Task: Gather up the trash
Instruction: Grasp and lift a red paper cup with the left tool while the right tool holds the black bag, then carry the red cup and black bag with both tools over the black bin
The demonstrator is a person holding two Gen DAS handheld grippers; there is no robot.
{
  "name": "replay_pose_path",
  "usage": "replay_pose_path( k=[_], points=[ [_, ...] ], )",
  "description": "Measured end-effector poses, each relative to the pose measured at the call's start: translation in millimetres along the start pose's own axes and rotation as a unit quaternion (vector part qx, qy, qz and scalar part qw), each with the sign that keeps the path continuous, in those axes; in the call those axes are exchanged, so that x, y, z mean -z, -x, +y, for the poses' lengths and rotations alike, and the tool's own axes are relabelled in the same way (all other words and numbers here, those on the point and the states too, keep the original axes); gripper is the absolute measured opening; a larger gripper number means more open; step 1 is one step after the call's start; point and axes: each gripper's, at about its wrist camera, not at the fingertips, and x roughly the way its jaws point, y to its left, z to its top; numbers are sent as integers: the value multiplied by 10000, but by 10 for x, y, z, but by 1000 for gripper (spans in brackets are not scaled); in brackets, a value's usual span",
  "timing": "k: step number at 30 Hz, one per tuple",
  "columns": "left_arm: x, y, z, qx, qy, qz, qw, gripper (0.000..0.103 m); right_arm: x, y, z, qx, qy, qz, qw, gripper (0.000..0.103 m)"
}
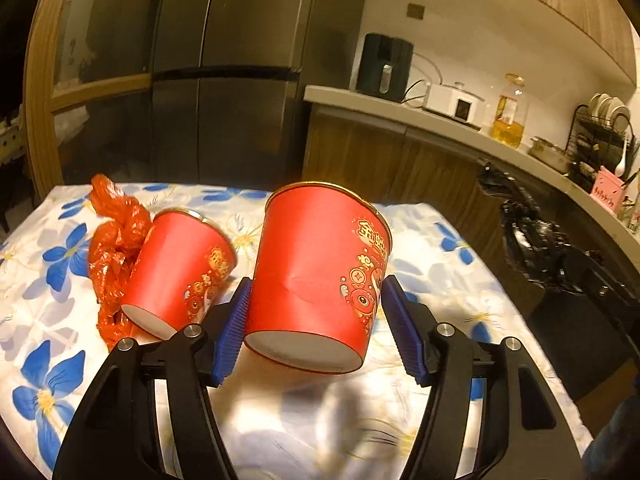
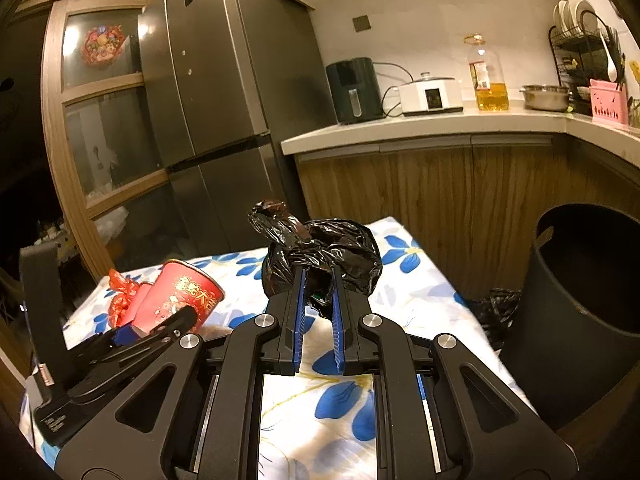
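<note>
Red paper cup (image 1: 320, 276) is clamped in the left gripper (image 1: 316, 320), black bag (image 2: 320, 264) pinched in the right gripper (image 2: 318, 304); carrying both to the dark bin (image 2: 580, 320) seems next.

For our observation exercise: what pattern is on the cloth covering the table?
White tablecloth printed with blue flowers with yellow centres; it shows best in the left wrist view.

The nearer cup (image 1: 320, 276) looks like matt red paper with shiny gold print and one crease in its wall. At its nine o'clock a second cup (image 1: 180, 268) has the same finish; beyond it lies crinkled, glossy red plastic (image 1: 112, 256). The tablecloth (image 1: 52, 280) is soft printed cloth. The black bag (image 2: 324, 260) is wrinkled, shiny plastic film. The fridge (image 2: 224, 92) is brushed metal, the cabinets (image 2: 440, 192) grained wood.
</note>
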Motion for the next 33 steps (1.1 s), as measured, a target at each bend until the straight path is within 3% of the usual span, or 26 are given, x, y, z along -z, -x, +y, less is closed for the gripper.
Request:
replay_pose_path(
  k=[11,18,28,33],
  points=[
    [-155,476,-665,545,-293,-383,9973,63,-135,559,-327,228,-77,-420,9988,12],
    [-131,633,-1244,984,-529,-508,9924,63,-205,971,-723,677,-123,-723,9950,12],
    [-101,739,-2230,1734,-901,-581,9790,63,-301,1396,-1433,1430,-406,-1100,9828,12],
    [-72,695,-2580,1896,-1082,-601,9740,63,-319,1462,-1720,1649,-528,-1137,9783,12]
  ],
)
